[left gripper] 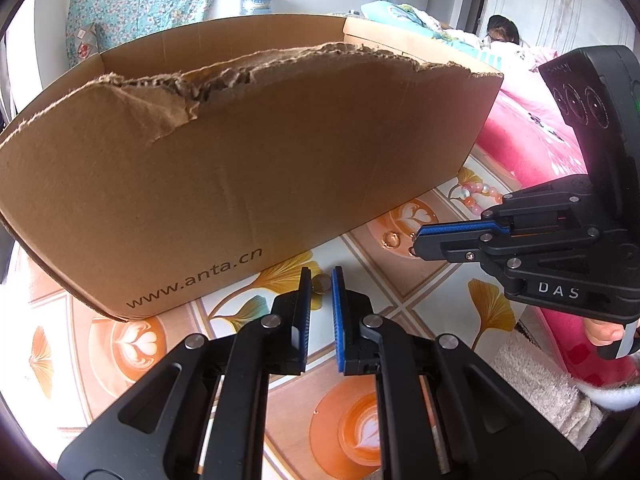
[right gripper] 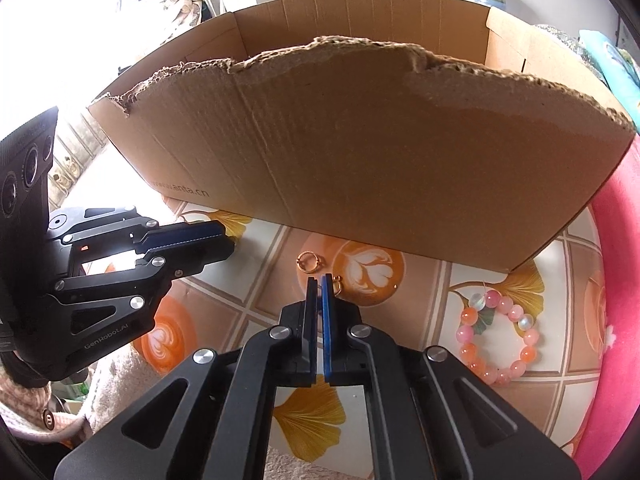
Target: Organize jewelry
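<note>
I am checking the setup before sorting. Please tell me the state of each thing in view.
cardboard box: open top, front edge torn.
bead bracelet: flat on the table, untouched.
gold ring: on the table, loose.
left gripper: open, empty.
right gripper: nearly shut, empty.

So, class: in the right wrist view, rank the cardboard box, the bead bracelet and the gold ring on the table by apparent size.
1. cardboard box, by far the largest.
2. bead bracelet.
3. gold ring, smallest, though it lies somewhat farther from the camera than the bracelet.
</note>
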The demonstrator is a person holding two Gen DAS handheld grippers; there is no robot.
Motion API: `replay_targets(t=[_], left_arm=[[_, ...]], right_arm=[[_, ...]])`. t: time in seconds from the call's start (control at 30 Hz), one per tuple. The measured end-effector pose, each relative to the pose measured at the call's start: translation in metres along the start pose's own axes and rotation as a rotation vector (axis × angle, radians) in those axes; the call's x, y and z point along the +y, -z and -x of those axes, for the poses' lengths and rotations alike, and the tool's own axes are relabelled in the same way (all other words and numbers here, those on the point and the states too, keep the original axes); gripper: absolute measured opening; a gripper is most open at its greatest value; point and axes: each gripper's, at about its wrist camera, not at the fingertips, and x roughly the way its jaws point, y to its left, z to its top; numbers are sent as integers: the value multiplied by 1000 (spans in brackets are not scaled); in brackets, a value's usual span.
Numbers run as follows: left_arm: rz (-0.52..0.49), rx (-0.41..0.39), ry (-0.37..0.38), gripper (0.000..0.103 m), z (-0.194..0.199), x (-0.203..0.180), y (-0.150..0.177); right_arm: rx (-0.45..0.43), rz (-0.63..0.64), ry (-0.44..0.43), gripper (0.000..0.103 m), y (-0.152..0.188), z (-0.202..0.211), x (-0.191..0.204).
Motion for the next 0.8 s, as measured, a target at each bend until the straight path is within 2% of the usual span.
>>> replay_targets(t=[0.23,0.47,0.57,0.67,0.8], left_arm=[[0,-1,-1,9,0,0,0],[-3,-1,-4,9,0,-2,0],[0,-2,-3,7,1,-2,0],[6,-1,-4,7,0,-1,1],[4,-2,-2,7,0,-1,0]], right_arm=[[-27,-54,-34,2,8,21,-13],[-18,9,70,2,6,19,-8],[-7,35,64,2,6,12,0],[1,45,9,2,2,7,13],[-13,52,1,2,3,9,15]])
